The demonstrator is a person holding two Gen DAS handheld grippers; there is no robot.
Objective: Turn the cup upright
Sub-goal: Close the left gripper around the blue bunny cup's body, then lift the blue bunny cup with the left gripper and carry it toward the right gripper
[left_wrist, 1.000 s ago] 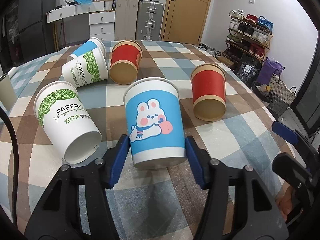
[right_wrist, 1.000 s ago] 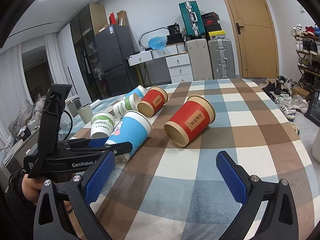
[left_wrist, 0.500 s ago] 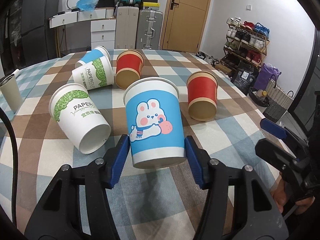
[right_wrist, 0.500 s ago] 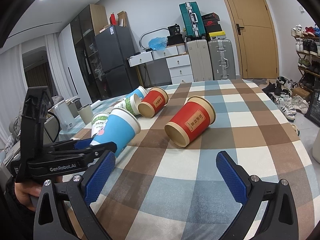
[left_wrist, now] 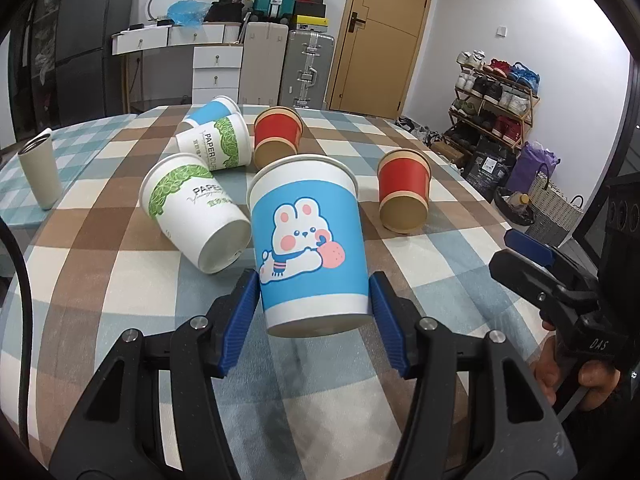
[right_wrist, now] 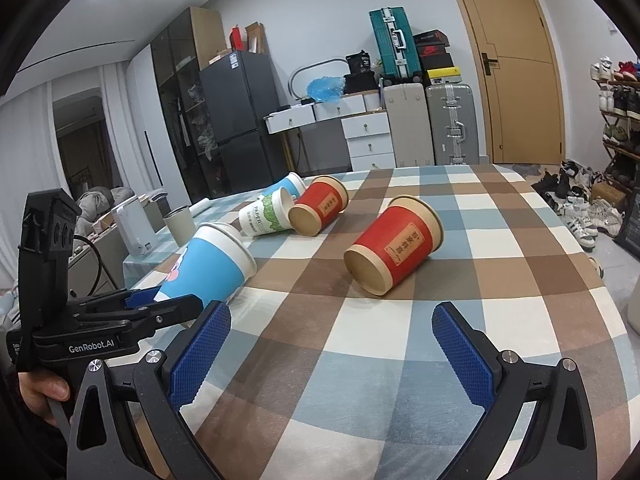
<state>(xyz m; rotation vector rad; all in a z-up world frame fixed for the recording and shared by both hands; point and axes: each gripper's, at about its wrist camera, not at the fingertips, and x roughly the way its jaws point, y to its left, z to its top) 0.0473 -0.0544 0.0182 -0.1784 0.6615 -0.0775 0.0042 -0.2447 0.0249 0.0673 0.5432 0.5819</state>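
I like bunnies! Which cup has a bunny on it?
The blue bunny cup, the one the left claw is holding off the table. The other blue cup lies far back, and shows no bunny here.

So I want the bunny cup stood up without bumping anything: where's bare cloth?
Bare tablecloth lies near the right gripper, below the nearest red cup. Crowded: left of the bunny cup, where a white cup lies close.

Grey tumbler [left_wrist: 40, 174] upright at table edge, suitcases [left_wrist: 306, 68], shoe rack [left_wrist: 494, 100], wooden door [left_wrist: 384, 32]
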